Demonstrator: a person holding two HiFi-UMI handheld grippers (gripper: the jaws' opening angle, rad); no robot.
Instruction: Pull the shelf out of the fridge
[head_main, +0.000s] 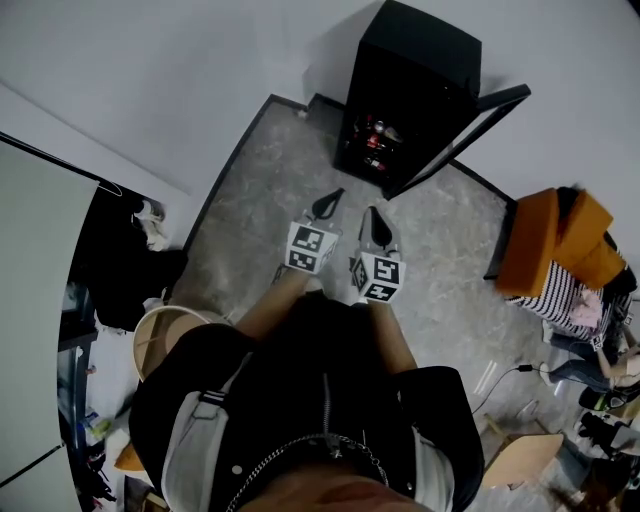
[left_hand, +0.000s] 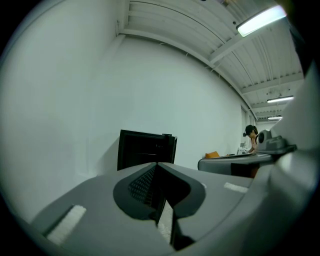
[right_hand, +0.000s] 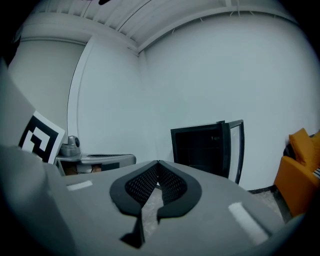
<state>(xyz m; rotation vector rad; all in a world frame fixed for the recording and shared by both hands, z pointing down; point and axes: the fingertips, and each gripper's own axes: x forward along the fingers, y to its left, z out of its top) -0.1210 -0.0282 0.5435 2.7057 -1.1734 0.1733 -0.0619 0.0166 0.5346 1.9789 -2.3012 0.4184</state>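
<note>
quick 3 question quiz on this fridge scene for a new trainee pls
1. True or false: the glass door of the black mini fridge stands open.
2. The left gripper and right gripper have jaws: A) both shut, empty; B) both open; C) one open, one shut.
3. In the head view, what piece of furniture stands right of the fridge?
Key: 1 true; 2 A; 3 an orange armchair.
</note>
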